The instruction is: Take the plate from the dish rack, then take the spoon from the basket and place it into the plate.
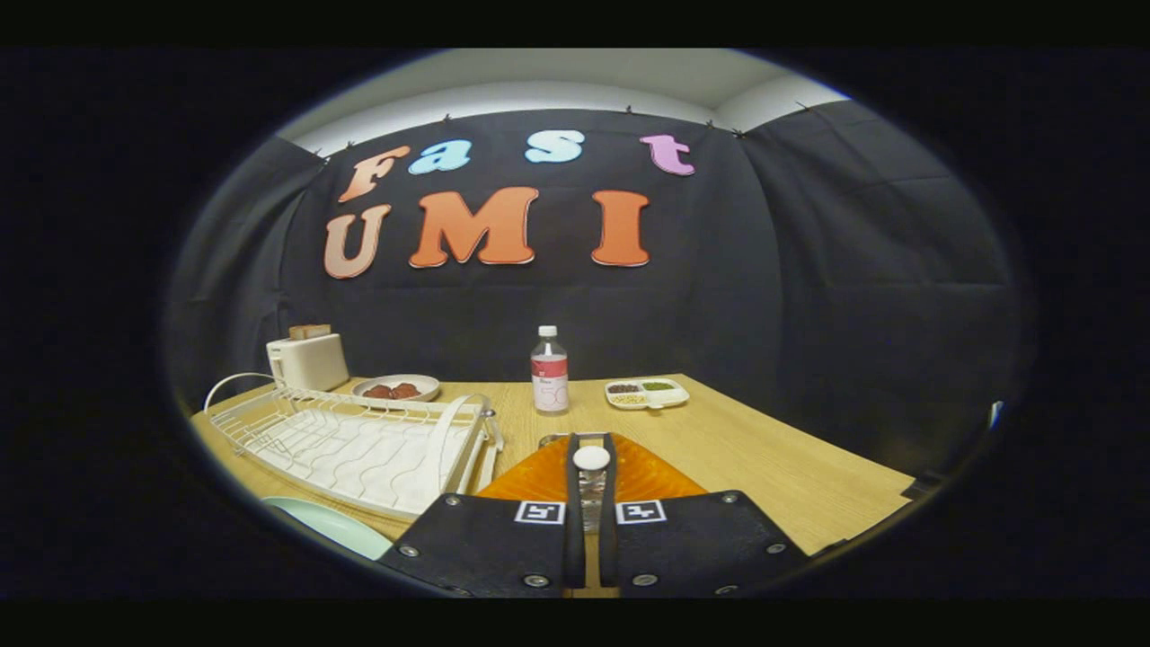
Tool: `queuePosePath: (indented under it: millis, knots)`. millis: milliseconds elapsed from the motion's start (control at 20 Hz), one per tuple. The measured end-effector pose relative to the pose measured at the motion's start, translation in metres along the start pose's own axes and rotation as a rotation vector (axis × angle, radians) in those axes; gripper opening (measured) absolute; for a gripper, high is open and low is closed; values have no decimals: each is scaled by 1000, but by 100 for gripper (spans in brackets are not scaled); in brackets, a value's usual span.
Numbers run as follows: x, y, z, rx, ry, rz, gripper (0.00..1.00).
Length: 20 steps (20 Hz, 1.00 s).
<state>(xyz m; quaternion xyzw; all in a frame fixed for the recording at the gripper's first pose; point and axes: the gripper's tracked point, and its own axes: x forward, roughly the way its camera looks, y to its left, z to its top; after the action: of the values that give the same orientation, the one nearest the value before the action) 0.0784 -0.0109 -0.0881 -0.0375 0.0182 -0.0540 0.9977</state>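
Observation:
My gripper (591, 442) is shut on the spoon (591, 460). The spoon stands upright between the two fingers, its white rounded end near the fingertips and a clear stem running down below it. Right behind and under the fingers lies the orange basket (530, 481). A pale green plate (331, 526) rests on the table to the left of the fingers, in front of the white wire dish rack (359, 445); only part of the plate shows. The rack's slots hold nothing.
On the wooden table (773, 467) beyond the basket stands a clear bottle (550, 370) with a red label. To its right is a white divided tray (647, 393) of food. Beyond the rack are a dish (395, 388) of red food and a white toaster (307, 359).

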Motion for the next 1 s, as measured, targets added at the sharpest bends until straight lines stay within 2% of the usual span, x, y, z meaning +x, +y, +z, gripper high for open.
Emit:
queuePosePath:
  millis: [550, 1000]
  knots:
    - [-57, 10, 50, 3, -86, 30, 6]
    - [-125, 67, 75, 19, -139, 155, 6]
